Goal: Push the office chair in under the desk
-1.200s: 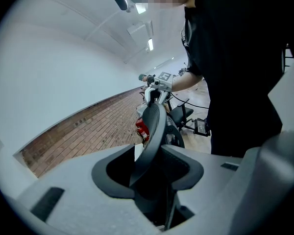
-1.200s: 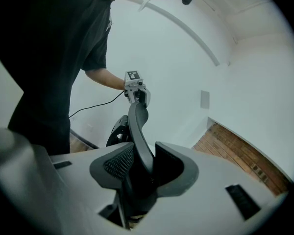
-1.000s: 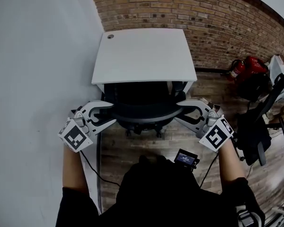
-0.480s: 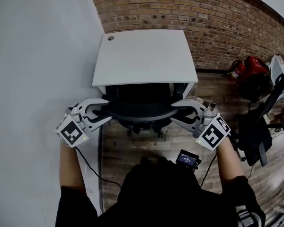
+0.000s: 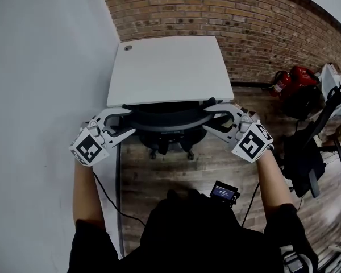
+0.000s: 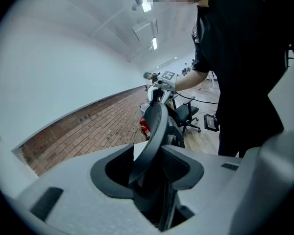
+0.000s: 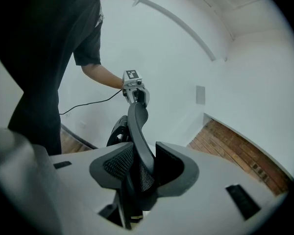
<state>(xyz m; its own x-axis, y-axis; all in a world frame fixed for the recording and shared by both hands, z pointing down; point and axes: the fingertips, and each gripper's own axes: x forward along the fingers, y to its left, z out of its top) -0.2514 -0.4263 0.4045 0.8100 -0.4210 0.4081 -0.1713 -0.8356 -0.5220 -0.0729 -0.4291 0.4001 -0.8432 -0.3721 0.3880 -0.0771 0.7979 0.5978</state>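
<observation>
The black office chair's curved backrest point(image 5: 167, 120) stands right at the front edge of the white desk point(image 5: 167, 70), and the seat is hidden under the top. Its wheeled base point(image 5: 170, 149) shows on the wood floor below. My left gripper point(image 5: 129, 121) straddles the backrest's left end, my right gripper point(image 5: 207, 119) its right end. In the left gripper view the rim point(image 6: 154, 126) runs between the jaws point(image 6: 149, 168) with a gap at one pad. In the right gripper view the rim point(image 7: 137, 126) sits likewise in the right gripper point(image 7: 139, 168), whose jaws are opening slightly.
A white wall point(image 5: 40, 67) runs along the desk's left side and a brick wall point(image 5: 244, 21) stands behind it. A red bag and extinguisher point(image 5: 298, 81) and a second black chair point(image 5: 307, 152) stand at the right. A cable trails from the left gripper.
The chair has rolled forward under the desk, so its seat is now covered by the top. Both grippers moved toward the desk with the backrest.
</observation>
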